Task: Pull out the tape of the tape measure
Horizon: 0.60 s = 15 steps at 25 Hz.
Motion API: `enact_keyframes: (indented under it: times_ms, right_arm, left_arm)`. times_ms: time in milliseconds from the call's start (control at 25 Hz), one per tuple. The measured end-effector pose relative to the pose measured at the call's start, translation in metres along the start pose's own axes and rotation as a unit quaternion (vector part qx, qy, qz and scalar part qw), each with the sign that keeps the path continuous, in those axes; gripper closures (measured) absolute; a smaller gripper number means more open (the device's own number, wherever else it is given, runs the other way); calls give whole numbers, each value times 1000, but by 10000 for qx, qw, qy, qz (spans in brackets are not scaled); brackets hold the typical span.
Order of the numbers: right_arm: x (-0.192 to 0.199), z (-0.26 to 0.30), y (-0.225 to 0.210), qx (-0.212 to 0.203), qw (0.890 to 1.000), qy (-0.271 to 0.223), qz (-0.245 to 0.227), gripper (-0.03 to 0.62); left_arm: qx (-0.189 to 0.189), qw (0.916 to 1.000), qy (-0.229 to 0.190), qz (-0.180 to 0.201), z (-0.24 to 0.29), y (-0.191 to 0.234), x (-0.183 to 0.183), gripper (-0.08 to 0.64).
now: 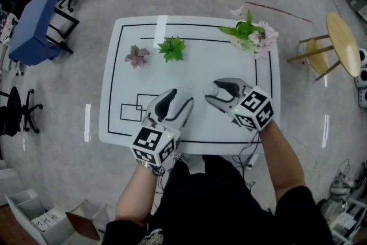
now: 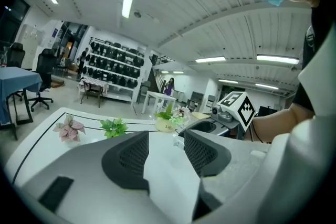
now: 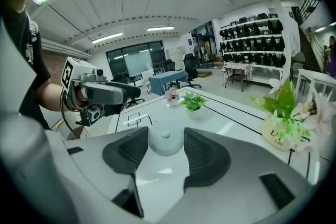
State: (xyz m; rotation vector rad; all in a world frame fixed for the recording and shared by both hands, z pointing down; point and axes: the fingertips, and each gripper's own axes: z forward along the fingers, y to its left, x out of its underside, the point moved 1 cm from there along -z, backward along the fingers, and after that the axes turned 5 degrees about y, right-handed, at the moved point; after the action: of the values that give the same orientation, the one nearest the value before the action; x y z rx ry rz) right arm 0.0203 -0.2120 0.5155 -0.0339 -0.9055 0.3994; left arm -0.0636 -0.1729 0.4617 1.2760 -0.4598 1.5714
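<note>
**Tape measure sitting in right jaws, left gripper empty**

- Tape measure [image 3: 166, 141]: round, smooth white puck with a small raised button on top. It lies on the table [image 1: 195, 72], in the gap at the tips of the right gripper [image 3: 166, 132].
- Right gripper jaws are apart and bracket the puck. Can't tell if the ribbed black pads [image 3: 127, 153] actually touch its sides.
- Left gripper [image 2: 166, 136]: jaws apart at a similar width, with only bare tabletop between them. Same dark mesh-textured pads on a glossy white shell.
- Table is a glossy white slab with rounded corners and thin black outline markings.
- Far edge: pink-leaved plant [image 1: 136, 56], green leafy plant [image 1: 172, 49], and a cream pot of pink flowers [image 1: 252, 34], all well apart from both grippers.
</note>
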Motion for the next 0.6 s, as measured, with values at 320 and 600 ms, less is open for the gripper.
enact_keyframes:
  times_ms: [320, 600]
  right_arm:
    - [-27, -18, 26, -146, 9996, -121, -192, 379]
    - [-41, -27, 49, -325, 9989, -111, -331, 379]
  left_arm:
    - [541, 9983, -82, 192, -3, -19, -11, 356]
    - [855, 9956, -103, 355, -11, -28, -16, 391]
